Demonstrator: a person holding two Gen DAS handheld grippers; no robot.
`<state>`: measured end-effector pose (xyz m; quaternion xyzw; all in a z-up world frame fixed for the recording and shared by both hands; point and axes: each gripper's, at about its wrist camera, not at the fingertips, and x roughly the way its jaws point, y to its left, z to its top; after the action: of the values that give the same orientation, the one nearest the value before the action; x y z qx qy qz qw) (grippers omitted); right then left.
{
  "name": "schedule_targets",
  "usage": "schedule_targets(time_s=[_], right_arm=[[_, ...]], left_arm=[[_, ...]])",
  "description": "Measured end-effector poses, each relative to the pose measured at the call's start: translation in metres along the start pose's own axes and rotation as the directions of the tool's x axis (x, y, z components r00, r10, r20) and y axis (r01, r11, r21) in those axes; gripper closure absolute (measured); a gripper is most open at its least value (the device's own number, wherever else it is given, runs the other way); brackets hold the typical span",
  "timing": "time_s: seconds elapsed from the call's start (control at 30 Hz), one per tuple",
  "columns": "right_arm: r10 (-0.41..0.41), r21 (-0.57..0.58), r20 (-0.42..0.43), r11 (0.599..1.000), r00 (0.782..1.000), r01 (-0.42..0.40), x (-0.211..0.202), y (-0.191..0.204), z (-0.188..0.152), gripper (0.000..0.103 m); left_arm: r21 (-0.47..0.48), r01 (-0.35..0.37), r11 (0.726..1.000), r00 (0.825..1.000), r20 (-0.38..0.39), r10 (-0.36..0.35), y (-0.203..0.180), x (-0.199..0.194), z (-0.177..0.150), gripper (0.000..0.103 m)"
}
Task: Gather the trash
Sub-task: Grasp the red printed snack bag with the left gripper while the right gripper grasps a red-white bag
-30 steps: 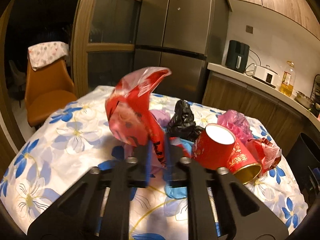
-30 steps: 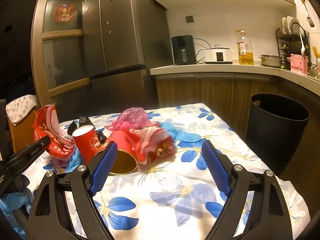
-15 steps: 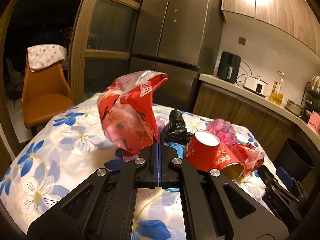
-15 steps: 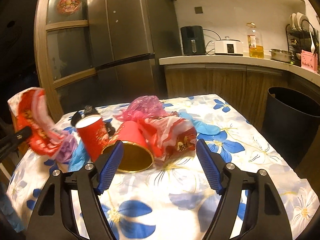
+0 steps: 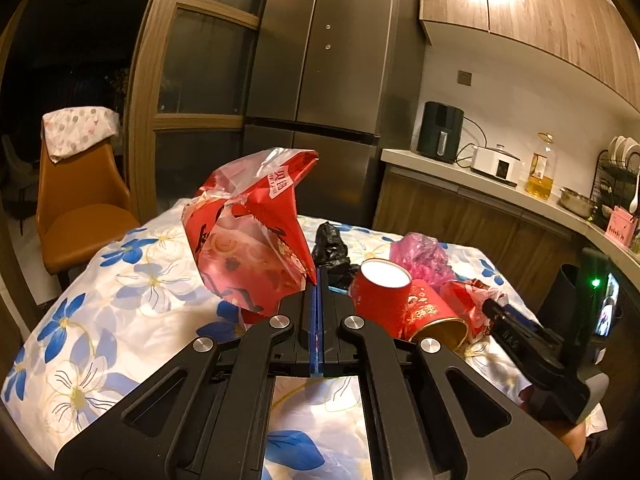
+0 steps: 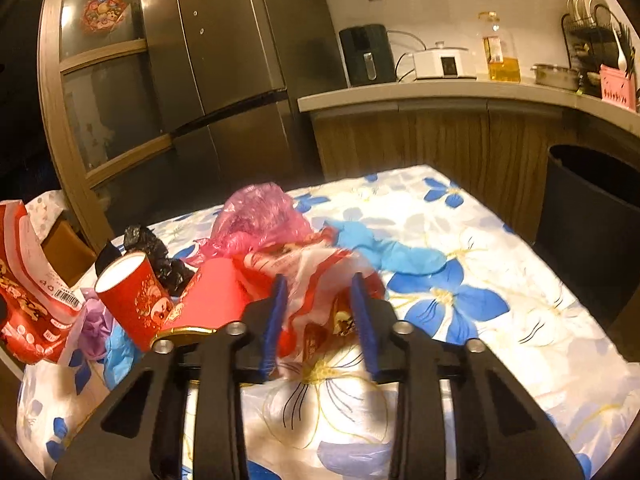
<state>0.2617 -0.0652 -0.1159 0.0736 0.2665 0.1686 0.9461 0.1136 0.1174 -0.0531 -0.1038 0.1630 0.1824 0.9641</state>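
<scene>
My left gripper (image 5: 317,280) is shut on the lower corner of a large red snack bag (image 5: 248,240), which hangs clear above the flowered tablecloth (image 5: 120,300). The same bag (image 6: 24,292) shows at the left edge of the right wrist view. My right gripper (image 6: 318,292) is closing on a crumpled red-and-white wrapper (image 6: 320,276) lying on the cloth, and both blue pads (image 6: 276,312) touch its sides. Beside it are an upright red paper cup (image 6: 132,300) and one lying on its side (image 6: 212,300). The right gripper (image 5: 492,308) also shows at the wrapper in the left wrist view.
A pink plastic bag (image 6: 260,220), a black bag (image 6: 152,248), a blue glove (image 6: 392,248) and a purple glove (image 6: 94,320) lie among the trash. A black bin (image 6: 592,208) stands on the floor off the table's right edge. An orange chair (image 5: 80,208) is at the far left.
My right gripper moved forward and down over the crumpled wrapper and its jaws narrowed from wide open onto it. The left gripper lifted the red bag slightly higher.
</scene>
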Motion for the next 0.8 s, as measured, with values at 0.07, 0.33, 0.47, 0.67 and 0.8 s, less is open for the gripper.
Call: schedule_targets(time_s=[0.07, 0.33, 0.47, 0.67, 0.8], right_arm=[[0.011, -0.004, -0.006, 1.000, 1.000, -0.011, 0.001, 0.002, -0.003, 0.085], [0.013, -0.016, 0.031, 1.000, 0.999, -0.013, -0.019, -0.002, -0.002, 0.100], [0.018, -0.011, 0.073, 1.000, 0.997, -0.017, -0.042, -0.011, 0.004, 0.101], [0.045, -0.027, 0.114, 0.999, 0.992, -0.043, -0.074, -0.015, 0.007, 0.101], [0.053, -0.041, 0.134, 0.998, 0.990, -0.048, -0.092, -0.021, 0.009, 0.101]], left_arm=[[0.001, 0.005, 1.000, 1.000, -0.002, -0.005, -0.001, 0.001, 0.001, 0.103], [0.016, 0.016, 1.000, 1.000, 0.011, -0.016, -0.007, -0.005, 0.003, 0.103], [0.031, 0.027, 0.999, 0.999, 0.030, -0.028, -0.012, -0.012, 0.004, 0.103], [0.048, 0.054, 0.997, 0.998, 0.036, -0.055, -0.028, -0.019, 0.004, 0.103], [0.068, 0.078, 0.995, 0.996, 0.031, -0.081, -0.043, -0.021, 0.002, 0.103]])
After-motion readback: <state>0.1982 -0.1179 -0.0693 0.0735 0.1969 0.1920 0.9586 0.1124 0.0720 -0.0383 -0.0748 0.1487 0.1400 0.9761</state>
